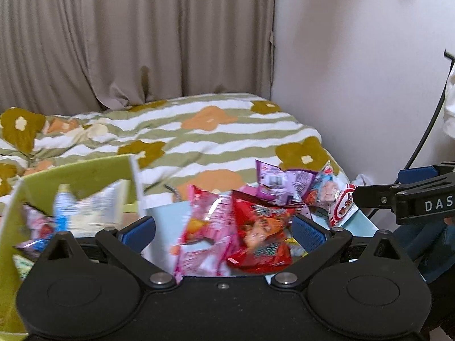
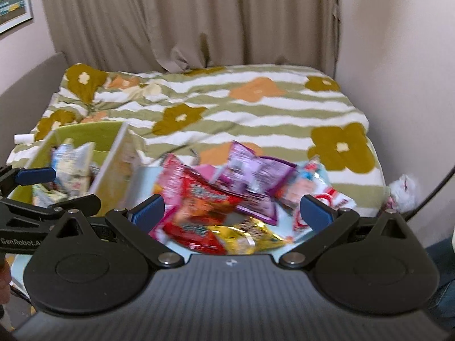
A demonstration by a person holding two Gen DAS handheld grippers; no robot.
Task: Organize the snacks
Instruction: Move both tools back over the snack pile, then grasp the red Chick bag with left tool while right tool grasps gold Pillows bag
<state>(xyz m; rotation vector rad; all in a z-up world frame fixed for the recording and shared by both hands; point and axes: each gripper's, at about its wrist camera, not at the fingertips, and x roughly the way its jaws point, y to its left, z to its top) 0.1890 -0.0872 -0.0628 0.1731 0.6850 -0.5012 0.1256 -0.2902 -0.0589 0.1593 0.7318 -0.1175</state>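
A pile of snack packets lies on a light blue surface point(image 2: 148, 176) at the foot of the bed: a red packet point(image 1: 261, 227) point(image 2: 199, 199), a pink one point(image 1: 204, 221), a purple one point(image 1: 278, 182) point(image 2: 250, 170), a yellow one point(image 2: 250, 236) and a white-red one point(image 1: 344, 204) point(image 2: 332, 199). A green box point(image 1: 76, 176) point(image 2: 85, 133) on the left holds several packets. My left gripper point(image 1: 224, 227) is open and empty above the pile. My right gripper point(image 2: 231, 210) is open and empty above the pile; it also shows in the left wrist view point(image 1: 369, 199).
The bed has a striped flower-pattern cover point(image 2: 256, 113). Beige curtains point(image 2: 184, 20) hang behind it. A white wall point(image 1: 355, 71) bounds the right side. A black cable point(image 1: 426, 130) hangs at the right. A small wrapped item point(image 2: 403, 187) lies at the bed's right edge.
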